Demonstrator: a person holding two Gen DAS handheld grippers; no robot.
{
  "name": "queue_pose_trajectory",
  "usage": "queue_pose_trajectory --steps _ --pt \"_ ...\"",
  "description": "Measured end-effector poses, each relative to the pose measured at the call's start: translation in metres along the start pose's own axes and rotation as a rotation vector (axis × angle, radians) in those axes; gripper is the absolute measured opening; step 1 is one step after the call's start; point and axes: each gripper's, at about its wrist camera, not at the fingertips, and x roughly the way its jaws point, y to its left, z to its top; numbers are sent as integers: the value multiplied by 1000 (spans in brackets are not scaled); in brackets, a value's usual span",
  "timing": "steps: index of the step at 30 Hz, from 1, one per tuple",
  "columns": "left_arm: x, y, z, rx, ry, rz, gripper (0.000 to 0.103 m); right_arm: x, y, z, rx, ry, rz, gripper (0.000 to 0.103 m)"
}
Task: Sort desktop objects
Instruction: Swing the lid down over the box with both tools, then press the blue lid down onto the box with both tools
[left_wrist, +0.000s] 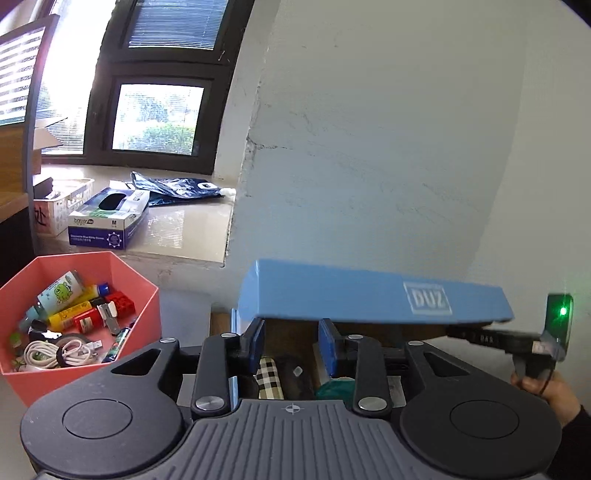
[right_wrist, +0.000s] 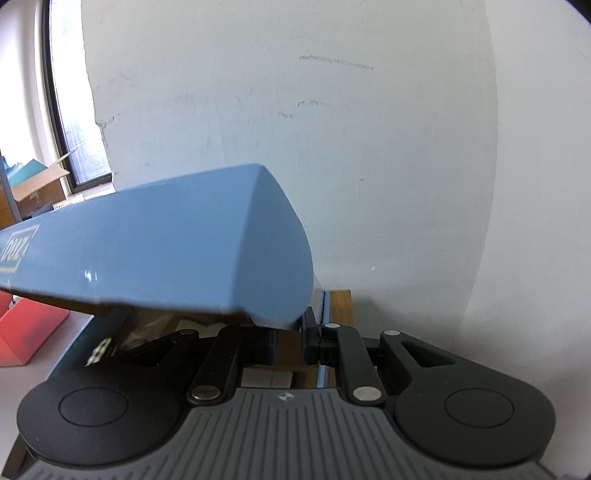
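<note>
While the blue lid hangs tilted over its box, right gripper jaws clamped on its corner, left gripper jaws apart beneath, lower it evenly beside the pink bin.

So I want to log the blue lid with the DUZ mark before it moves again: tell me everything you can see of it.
The blue lid is a long, shallow, matte cover, cardboard by the look, with a pale boxed DUZ mark on its long side. It sits tilted above an open box holding a checked item. In the right wrist view the right gripper has its jaws nearly shut under the lid's rounded end. The left gripper is open below its front edge, not touching it.
</note>
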Motion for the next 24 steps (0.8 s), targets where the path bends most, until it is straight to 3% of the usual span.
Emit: queue_pose_trajectory --steps 5,24 --pt "8 4 -1 -18 13 -1 34 3 -2 -12 11 9 -1 17" --pt "37 28 -62 -100 170 12 33 -9 3 -85 16 91 -47 19"
